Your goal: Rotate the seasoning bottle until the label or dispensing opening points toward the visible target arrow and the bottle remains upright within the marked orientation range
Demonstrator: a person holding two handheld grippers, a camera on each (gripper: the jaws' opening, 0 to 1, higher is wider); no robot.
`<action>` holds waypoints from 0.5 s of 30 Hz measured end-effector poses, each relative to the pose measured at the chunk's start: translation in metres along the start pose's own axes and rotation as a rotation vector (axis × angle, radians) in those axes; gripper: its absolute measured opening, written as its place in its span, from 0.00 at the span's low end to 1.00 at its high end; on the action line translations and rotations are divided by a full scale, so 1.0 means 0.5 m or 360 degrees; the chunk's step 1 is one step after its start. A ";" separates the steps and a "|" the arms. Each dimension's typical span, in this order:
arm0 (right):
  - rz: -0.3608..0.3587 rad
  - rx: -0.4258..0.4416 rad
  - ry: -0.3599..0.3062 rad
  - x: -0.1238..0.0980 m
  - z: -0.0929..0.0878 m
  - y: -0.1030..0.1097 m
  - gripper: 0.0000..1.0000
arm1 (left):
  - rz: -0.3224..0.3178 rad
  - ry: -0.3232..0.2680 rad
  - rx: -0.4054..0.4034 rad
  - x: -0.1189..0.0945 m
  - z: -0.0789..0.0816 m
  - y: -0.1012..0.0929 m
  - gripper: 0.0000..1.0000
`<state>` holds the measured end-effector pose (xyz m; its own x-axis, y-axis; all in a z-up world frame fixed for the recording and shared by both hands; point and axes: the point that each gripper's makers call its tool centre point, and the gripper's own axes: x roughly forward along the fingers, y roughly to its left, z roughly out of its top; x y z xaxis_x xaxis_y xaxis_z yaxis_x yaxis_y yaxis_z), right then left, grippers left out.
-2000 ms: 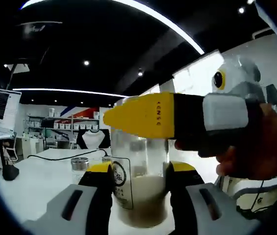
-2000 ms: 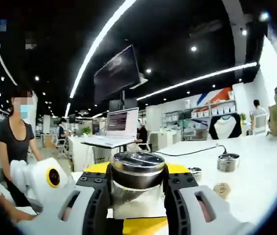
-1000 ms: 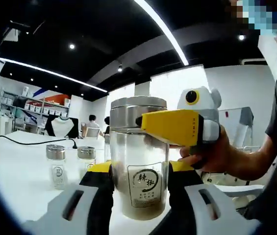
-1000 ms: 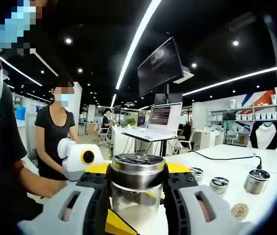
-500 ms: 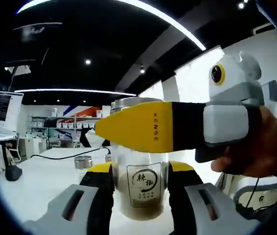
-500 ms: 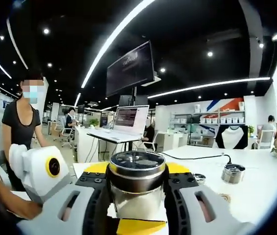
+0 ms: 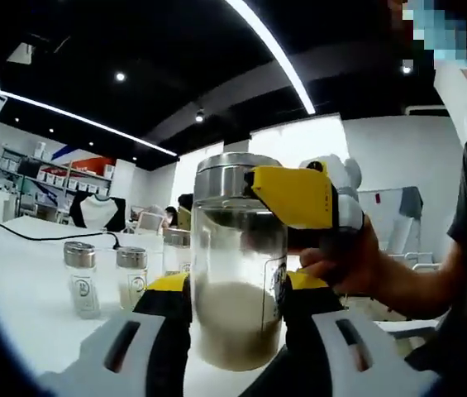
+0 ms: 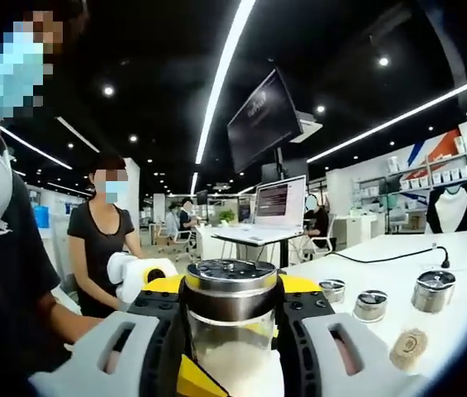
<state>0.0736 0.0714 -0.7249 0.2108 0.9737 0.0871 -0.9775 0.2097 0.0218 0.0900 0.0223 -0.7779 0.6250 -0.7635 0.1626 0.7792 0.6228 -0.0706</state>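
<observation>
Item: seasoning bottle (image 7: 238, 265), clear glass, steel cap (image 8: 231, 275), pale powder filling its lower part; upright, held between my two claws above the white table (image 7: 18, 273). My left gripper (image 7: 237, 318) pinches the lower body, one jaw on each side of the glass at the level of the powder, which I judge steadies the base so the bottle stays vertical. My right gripper (image 8: 231, 318) pinches just under the cap, jaws pressed to the glass on both sides; in the left gripper view its yellow tip (image 7: 293, 195) sits at the cap, with my hand (image 7: 340, 263) behind. Gripping high and low at once looks meant to let one claw turn while the other holds the axis. Label: a printed edge (image 7: 279, 281) shows at the bottle's right side, turned away from the left gripper view. No target arrow or marked range can be made out, so alignment cannot be judged. Also present: small shakers (image 7: 82, 279) on the table, well apart; laptop (image 8: 280, 203); a bystander (image 8: 105, 240).
</observation>
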 end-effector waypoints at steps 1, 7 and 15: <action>-0.0011 0.0003 -0.0007 0.000 -0.001 -0.001 0.41 | 0.0038 0.0005 0.0040 -0.001 0.001 0.004 0.44; -0.0364 0.0031 -0.0020 -0.007 -0.005 -0.040 0.39 | 0.0365 0.0030 0.0262 -0.007 0.002 0.049 0.44; -0.0536 -0.0043 0.0024 0.003 -0.026 -0.050 0.39 | 0.0439 0.0074 0.0221 -0.005 -0.020 0.060 0.44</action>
<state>0.0981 0.0686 -0.7381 0.5218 0.8506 0.0647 -0.8529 0.5217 0.0203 0.1122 0.0413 -0.7901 0.8160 -0.5673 0.1107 0.5678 0.8226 0.0301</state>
